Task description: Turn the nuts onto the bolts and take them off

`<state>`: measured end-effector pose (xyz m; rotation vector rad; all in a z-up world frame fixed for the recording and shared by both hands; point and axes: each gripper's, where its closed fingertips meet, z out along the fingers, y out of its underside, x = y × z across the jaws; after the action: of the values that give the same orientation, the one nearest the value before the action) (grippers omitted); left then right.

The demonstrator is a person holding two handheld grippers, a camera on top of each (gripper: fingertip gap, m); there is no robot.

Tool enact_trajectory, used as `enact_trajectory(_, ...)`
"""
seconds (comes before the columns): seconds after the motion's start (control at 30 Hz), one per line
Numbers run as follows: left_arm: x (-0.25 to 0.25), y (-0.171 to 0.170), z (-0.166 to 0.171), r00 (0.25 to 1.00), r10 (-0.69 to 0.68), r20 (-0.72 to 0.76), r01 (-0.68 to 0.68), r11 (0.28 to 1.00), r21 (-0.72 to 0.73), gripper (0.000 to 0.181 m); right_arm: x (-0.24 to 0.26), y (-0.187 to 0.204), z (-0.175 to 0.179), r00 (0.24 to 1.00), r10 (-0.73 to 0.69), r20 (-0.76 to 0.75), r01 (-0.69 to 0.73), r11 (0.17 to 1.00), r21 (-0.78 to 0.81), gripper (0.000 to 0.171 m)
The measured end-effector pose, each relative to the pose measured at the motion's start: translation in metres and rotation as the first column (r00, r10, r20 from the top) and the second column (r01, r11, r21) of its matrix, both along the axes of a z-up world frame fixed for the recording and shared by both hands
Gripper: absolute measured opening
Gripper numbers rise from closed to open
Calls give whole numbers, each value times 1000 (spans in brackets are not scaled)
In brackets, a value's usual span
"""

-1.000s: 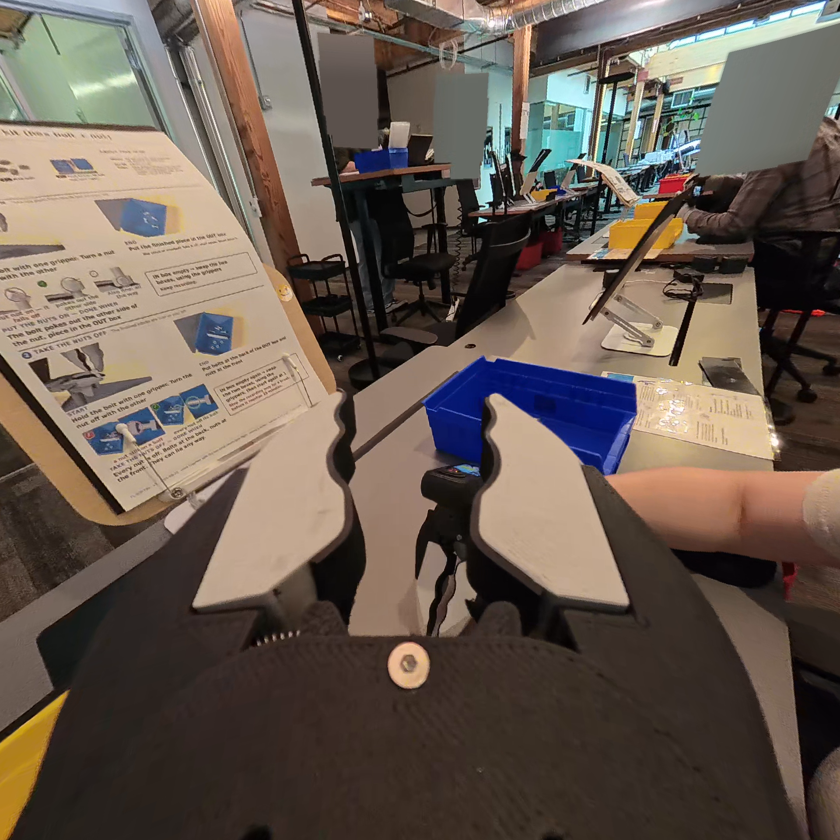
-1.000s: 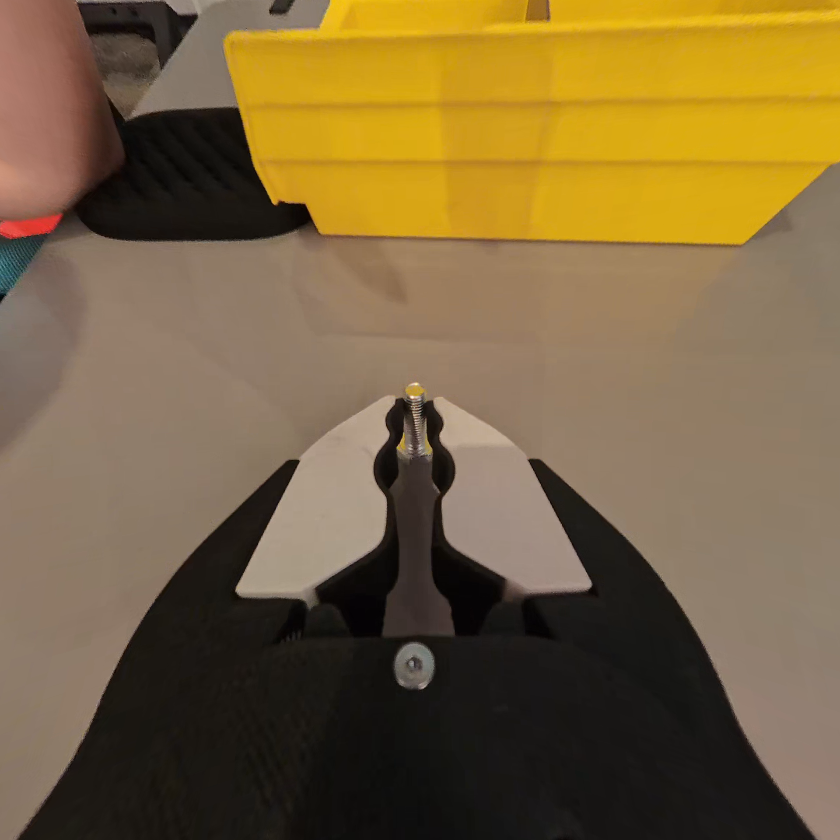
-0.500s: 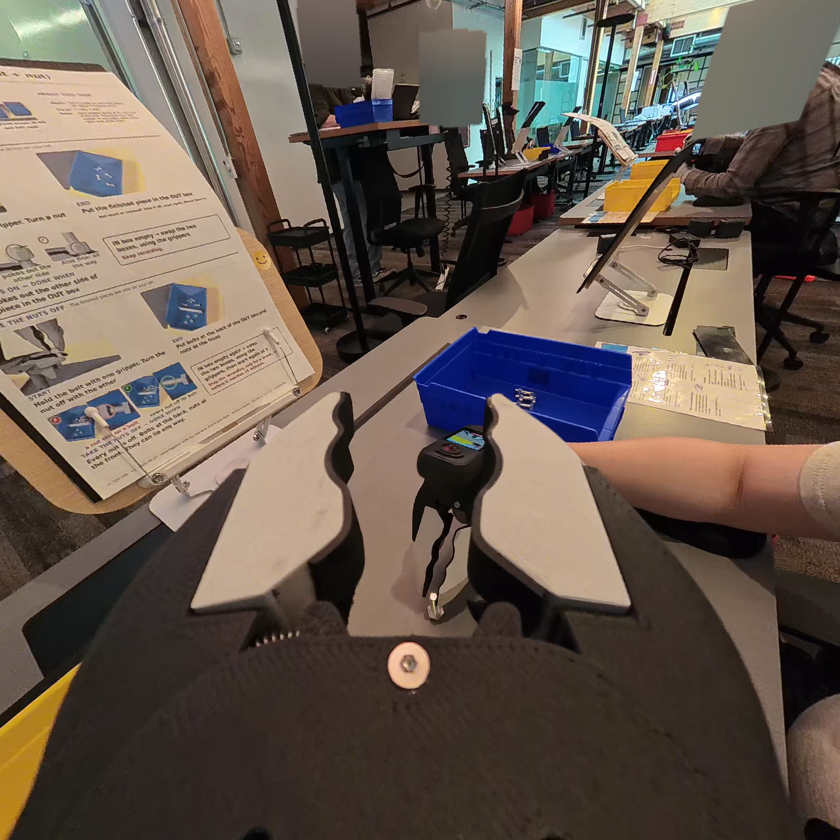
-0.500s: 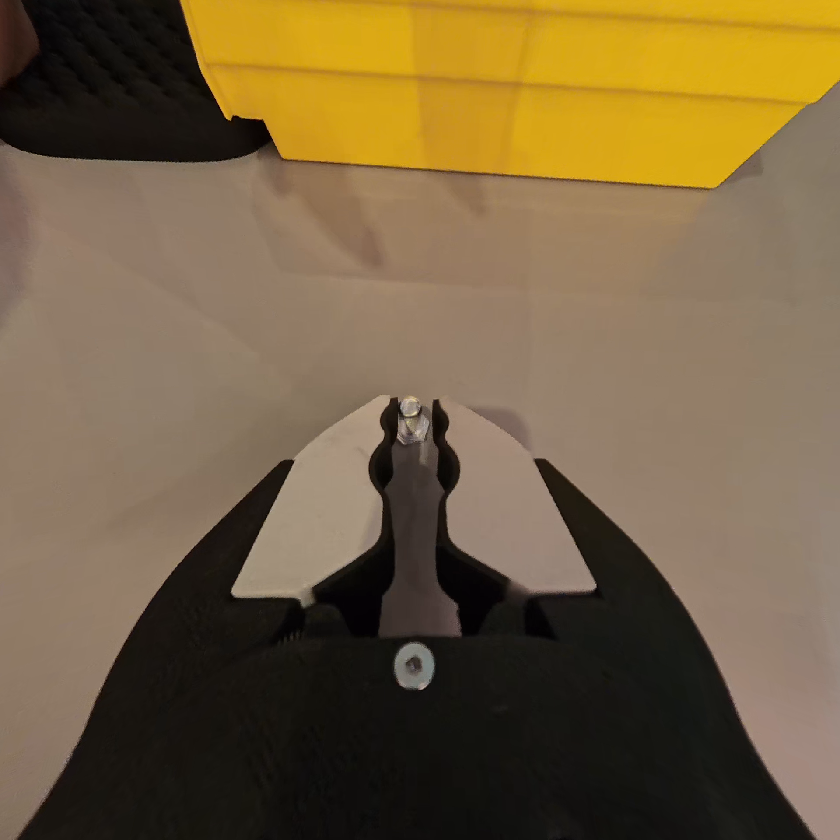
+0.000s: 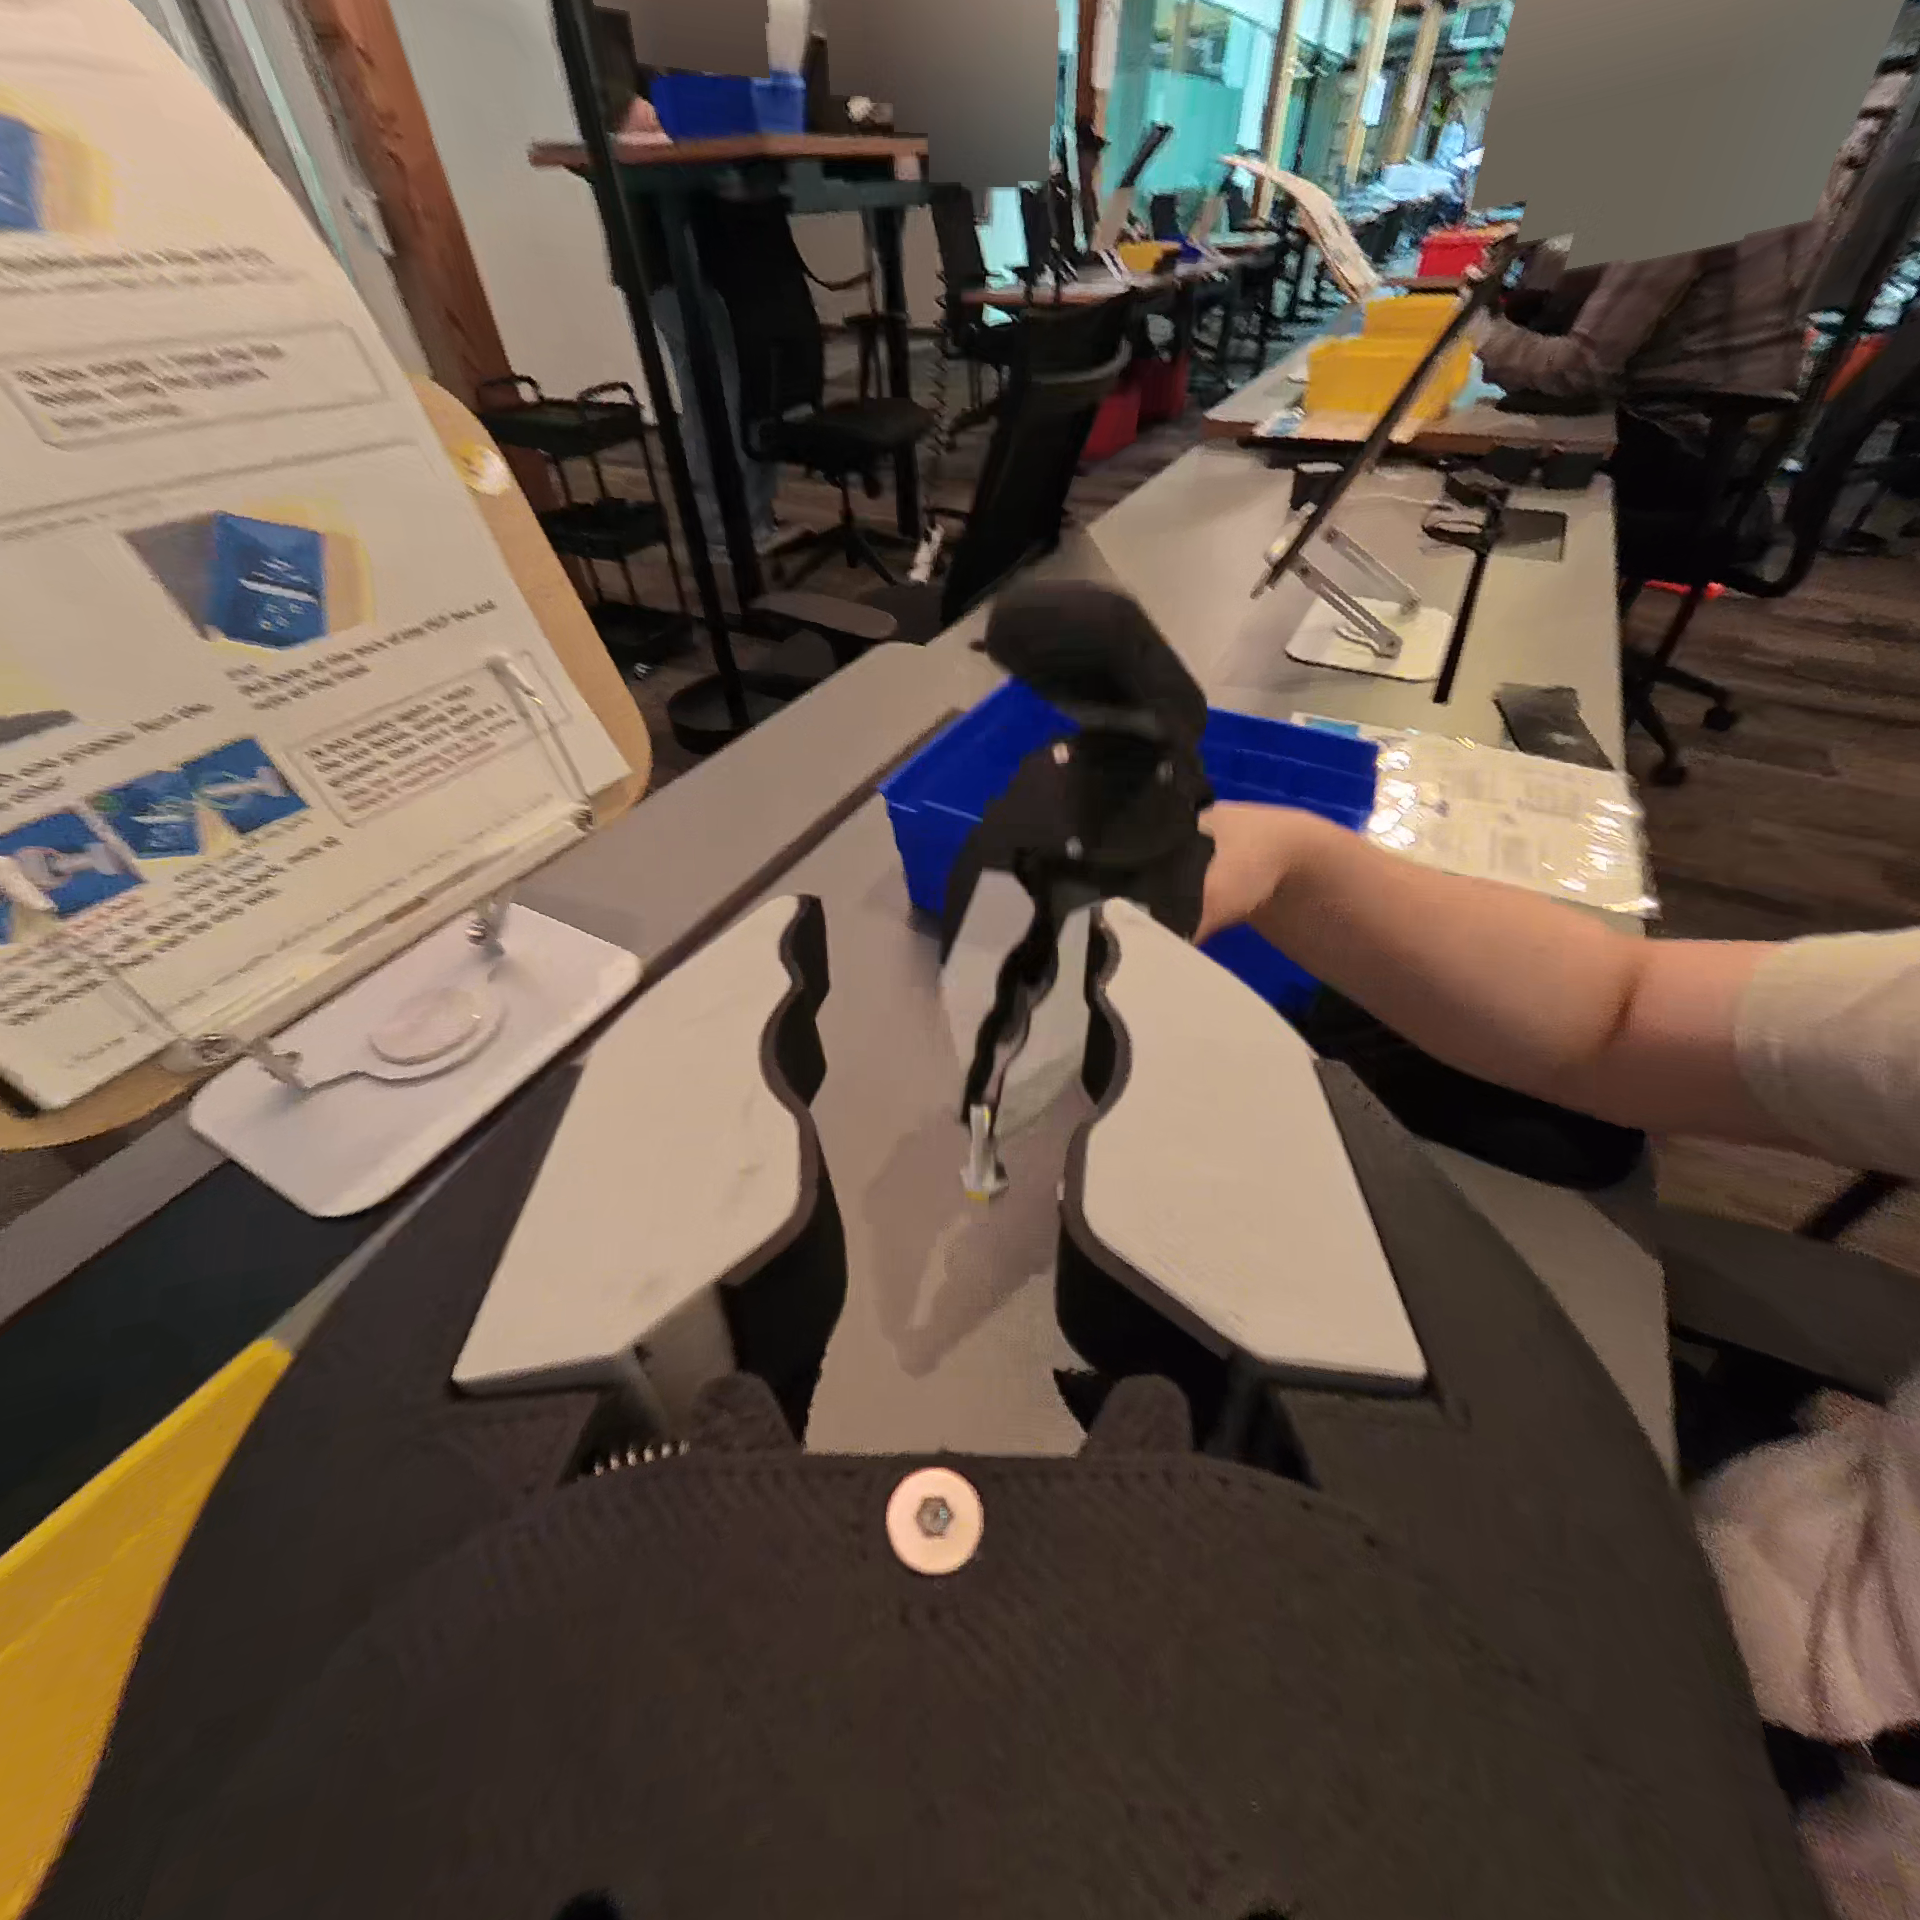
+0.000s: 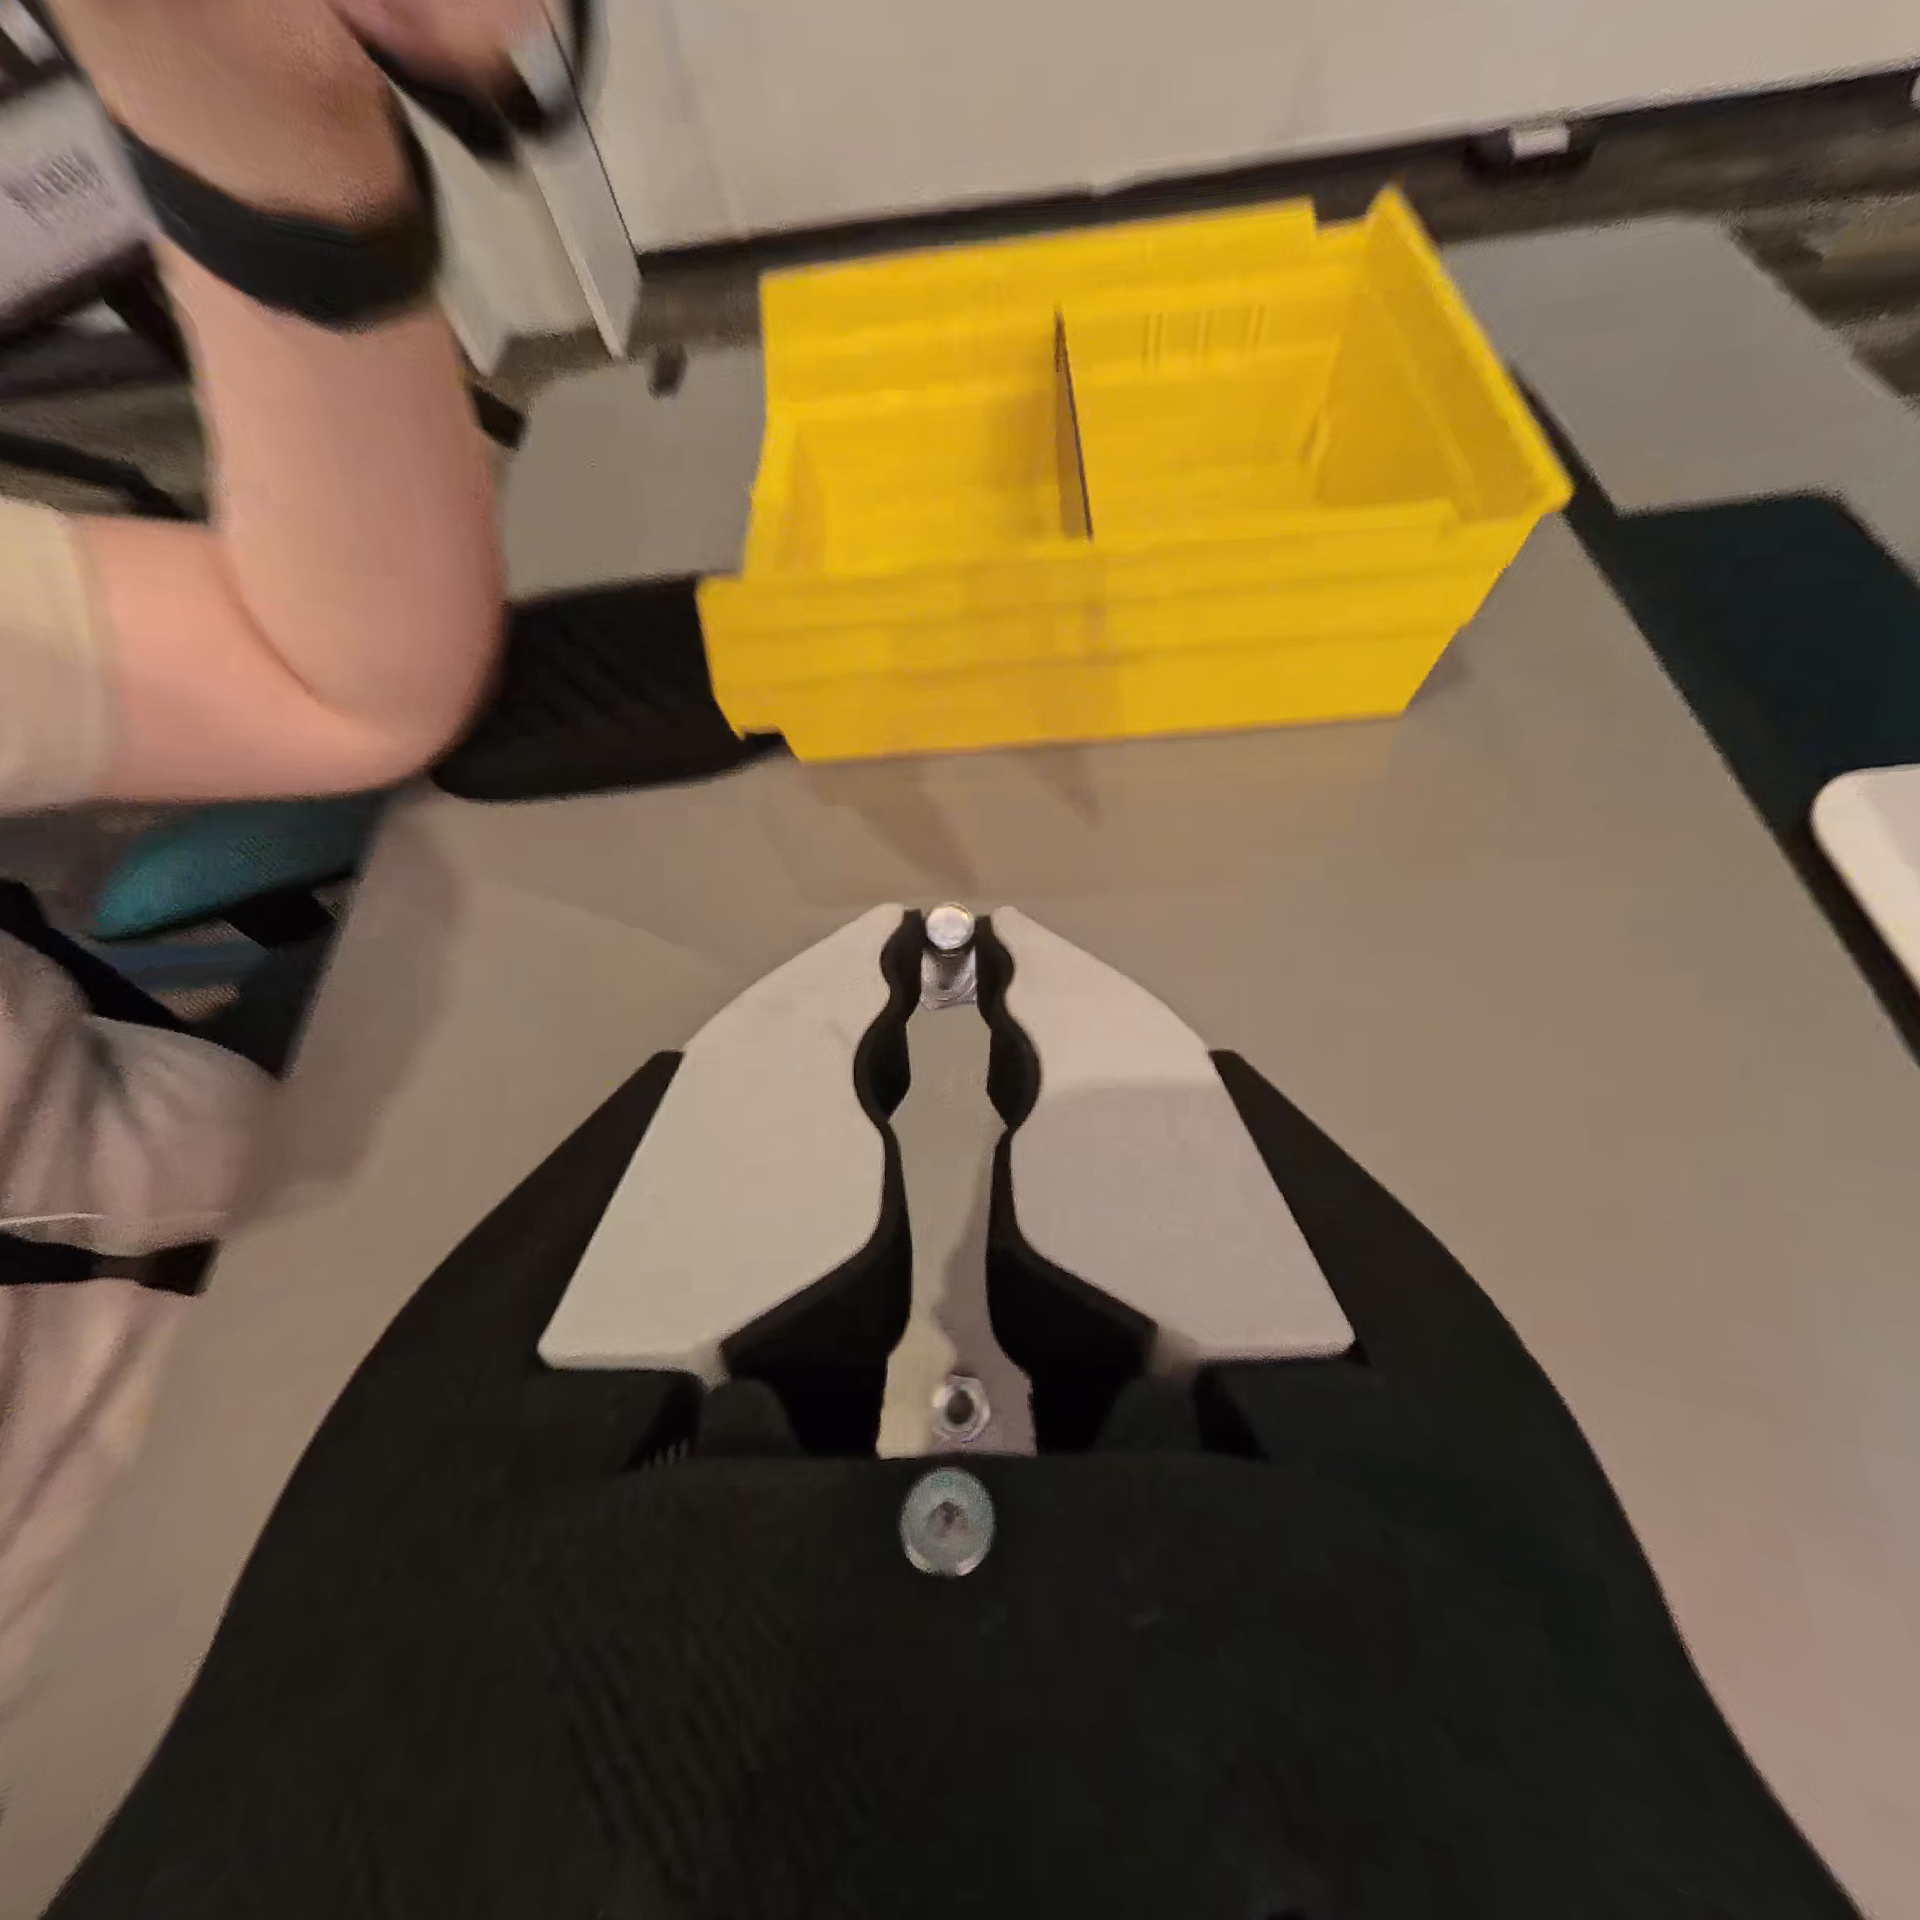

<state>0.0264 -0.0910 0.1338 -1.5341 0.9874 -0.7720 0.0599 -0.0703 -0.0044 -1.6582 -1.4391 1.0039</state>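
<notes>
My right gripper (image 6: 948, 928) is shut on a small silver bolt (image 6: 947, 961) that stands out past its fingertips, with a hex part visible on it. In the left wrist view the right gripper (image 5: 989, 1091) points towards the camera, and the bolt (image 5: 981, 1158) hangs just above the grey table between my left gripper's fingers. My left gripper (image 5: 956, 920) is open and empty. It shows blurred at the top left of the right wrist view (image 6: 520, 208). A loose hex nut (image 6: 958, 1413) lies on the table under the right gripper.
A yellow divided bin (image 6: 1122, 644) stands ahead of the right gripper; its corner shows in the left view (image 5: 94, 1579). A blue bin (image 5: 935, 821) sits behind the right gripper. An instruction board on a white stand (image 5: 260, 644) is at left. The person's forearm (image 5: 1455, 997) reaches in. One gripper's finger ends stand about 15 cm off the other's. My right gripper is the nearer one to the loose hex nut (image 6: 958, 1413): about 15 cm, against 30 cm.
The right gripper has lifted and pulled back from the yellow bin, still holding the bolt. The left gripper has moved forward, so the bolt now sits between its open fingers.
</notes>
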Motion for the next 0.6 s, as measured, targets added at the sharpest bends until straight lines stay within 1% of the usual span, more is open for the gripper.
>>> enact_trajectory(0.1, 26, -6, -25, 990, -138, -39, 133, 986, -100, 44, 9, -16, 33, 996, 27, -84, -29, 999, -29, 11)
enact_trajectory(0.17, 41, -8, -39, 978, -202, -53, 193, 971, -142, 35, 14, -21, 47, 994, 25, -111, -29, 999, -35, 11)
enact_trajectory(0.2, 47, -8, -47, 972, -223, -71, 209, 964, -163, 31, 15, -23, 52, 992, 21, -122, -26, 999, -38, 11)
enact_trajectory(0.27, 55, -9, -62, 960, -255, -116, 228, 953, -200, 31, 20, -25, 60, 990, 15, -138, -23, 998, -51, 11)
enact_trajectory(0.47, 74, -16, -83, 935, -321, -151, 278, 927, -252, 31, 23, -36, 75, 977, 54, -207, -73, 994, -85, 11)
enact_trajectory(0.53, 78, -17, -90, 930, -331, -160, 282, 921, -268, 27, 23, -38, 75, 978, 64, -199, -82, 993, -86, 10)
enact_trajectory(0.6, 81, -18, -93, 925, -351, -146, 297, 907, -298, 17, 24, -35, 72, 982, 51, -180, -64, 996, -68, 10)
